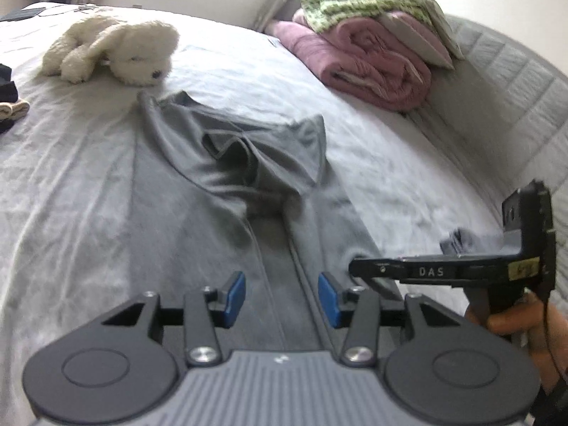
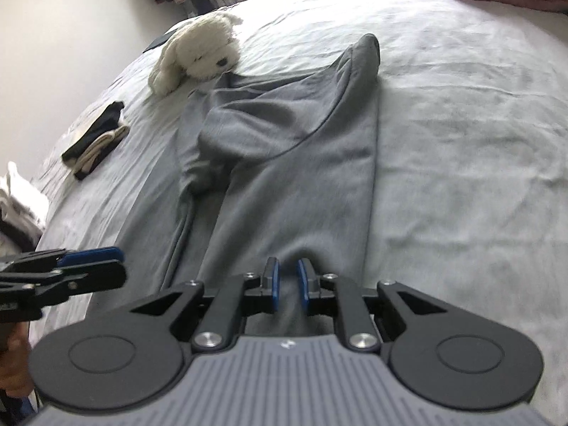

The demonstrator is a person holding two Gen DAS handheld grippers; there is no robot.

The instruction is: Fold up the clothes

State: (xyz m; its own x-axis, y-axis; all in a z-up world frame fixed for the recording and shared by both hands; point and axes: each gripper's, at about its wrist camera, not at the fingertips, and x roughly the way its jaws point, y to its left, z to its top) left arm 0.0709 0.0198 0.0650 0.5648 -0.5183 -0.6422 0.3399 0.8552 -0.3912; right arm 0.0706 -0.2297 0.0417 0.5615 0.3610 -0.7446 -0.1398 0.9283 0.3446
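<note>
The grey trousers (image 2: 294, 163) lie lengthwise on the bed (image 2: 461, 142). The right hand-held gripper (image 2: 287, 282) pinches the near hem, probably to fold it toward the far waist. The left hand-held gripper (image 1: 282, 296) hovers released above the other leg.

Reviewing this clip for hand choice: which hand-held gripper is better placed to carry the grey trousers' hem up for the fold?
Right, most likely. The right hand-held gripper already pinches a ridge of the grey trousers between its pads. The left hand-held gripper stands open above the cloth, gripping nothing.
</note>
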